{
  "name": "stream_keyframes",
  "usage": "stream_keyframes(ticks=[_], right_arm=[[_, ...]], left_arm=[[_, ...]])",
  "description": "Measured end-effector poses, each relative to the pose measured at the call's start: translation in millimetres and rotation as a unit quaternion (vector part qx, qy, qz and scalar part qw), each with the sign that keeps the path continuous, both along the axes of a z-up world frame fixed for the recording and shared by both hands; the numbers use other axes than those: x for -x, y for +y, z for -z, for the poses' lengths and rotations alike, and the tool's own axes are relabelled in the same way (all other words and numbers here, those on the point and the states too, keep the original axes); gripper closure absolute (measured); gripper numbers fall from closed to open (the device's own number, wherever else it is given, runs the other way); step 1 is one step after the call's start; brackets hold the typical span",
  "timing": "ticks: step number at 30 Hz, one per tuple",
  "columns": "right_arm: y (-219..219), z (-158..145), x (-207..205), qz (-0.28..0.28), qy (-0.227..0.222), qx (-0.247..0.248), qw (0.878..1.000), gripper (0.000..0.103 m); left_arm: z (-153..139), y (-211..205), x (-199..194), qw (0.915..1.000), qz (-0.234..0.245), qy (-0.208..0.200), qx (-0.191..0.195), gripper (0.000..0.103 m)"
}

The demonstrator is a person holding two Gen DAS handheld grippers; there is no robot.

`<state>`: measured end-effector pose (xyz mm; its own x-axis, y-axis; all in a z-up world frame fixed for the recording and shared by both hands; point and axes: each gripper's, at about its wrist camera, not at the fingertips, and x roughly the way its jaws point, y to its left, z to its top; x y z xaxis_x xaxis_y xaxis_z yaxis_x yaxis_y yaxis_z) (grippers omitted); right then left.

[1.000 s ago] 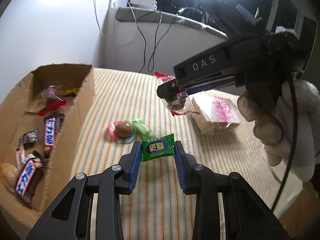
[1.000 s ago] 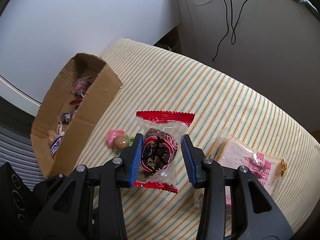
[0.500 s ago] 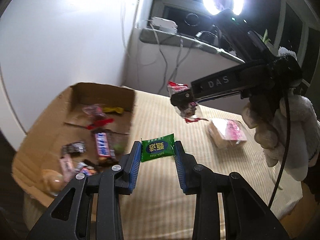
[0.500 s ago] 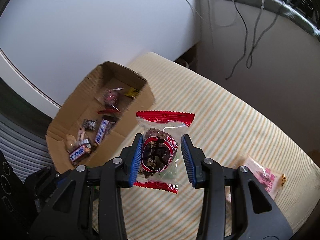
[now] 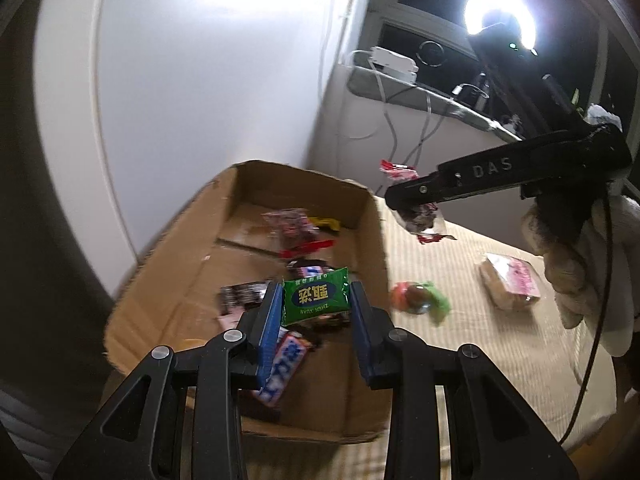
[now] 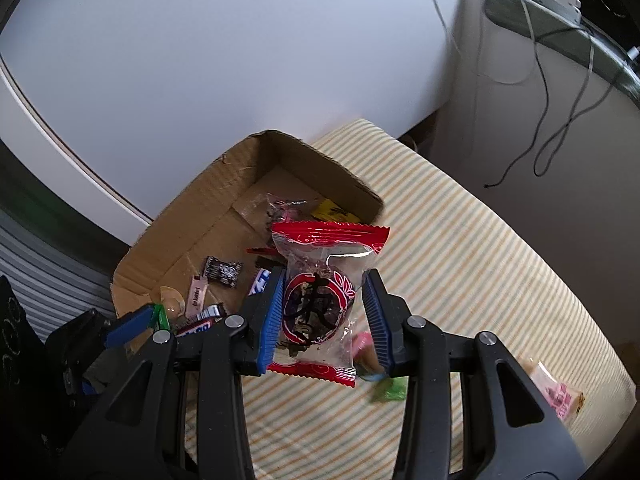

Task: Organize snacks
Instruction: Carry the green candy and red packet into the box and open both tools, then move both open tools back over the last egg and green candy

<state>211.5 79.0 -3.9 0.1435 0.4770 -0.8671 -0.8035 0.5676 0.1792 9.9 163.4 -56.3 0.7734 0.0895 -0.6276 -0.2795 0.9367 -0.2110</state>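
Note:
My left gripper [image 5: 315, 300] is shut on a green candy packet [image 5: 314, 295] and holds it in the air above the open cardboard box [image 5: 188, 248]. My right gripper [image 6: 325, 308] is shut on a red-edged clear snack packet [image 6: 320, 300], held above the box's right wall. It also shows in the left wrist view [image 5: 416, 208], high beside the box's far right corner. The box [image 6: 224, 176] holds several wrapped candies and chocolate bars [image 5: 284, 364].
On the striped cloth [image 5: 460, 344] right of the box lie a round jelly in pink and green wrapping [image 5: 416, 300] and a wrapped bread slice [image 5: 510, 284]. A white wall stands behind the box. A ring light and cables are at the back right.
Both grippers have moved left with their packets, from above the striped cloth to above the cardboard box. Both stay shut on their packets.

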Motion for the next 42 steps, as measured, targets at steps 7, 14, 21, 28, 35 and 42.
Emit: stream_keyframes(ticks=[7, 14, 21, 28, 35, 42], right_arm=[[24, 4, 1, -0.013, 0.001, 0.006, 1.0, 0.062], [43, 11, 6, -0.033, 0.004, 0.013, 0.999, 0.062], [54, 11, 14, -0.049, -0.013, 0.017, 0.999, 0.039], [48, 0, 18, -0.053, -0.032, 0.009, 0.998, 0.036], [25, -8, 15, -0.045, -0.045, -0.002, 0.998, 0.036], [-23, -9, 3, -0.02, -0.05, -0.006, 0.999, 0.036]], left_arm=[[1, 18, 4, 0.9999, -0.017, 0.0, -0.001, 0.071], [1, 24, 6, 0.9998, -0.019, 0.001, -0.005, 0.07], [4, 24, 3, 0.9997, -0.025, 0.007, -0.002, 0.053], [1, 19, 6, 0.9997, -0.023, 0.002, -0.008, 0.053], [-8, 7, 8, 0.9996, -0.014, -0.018, -0.015, 0.053], [-16, -17, 3, 0.9992, 0.013, -0.029, -0.023, 0.053]])
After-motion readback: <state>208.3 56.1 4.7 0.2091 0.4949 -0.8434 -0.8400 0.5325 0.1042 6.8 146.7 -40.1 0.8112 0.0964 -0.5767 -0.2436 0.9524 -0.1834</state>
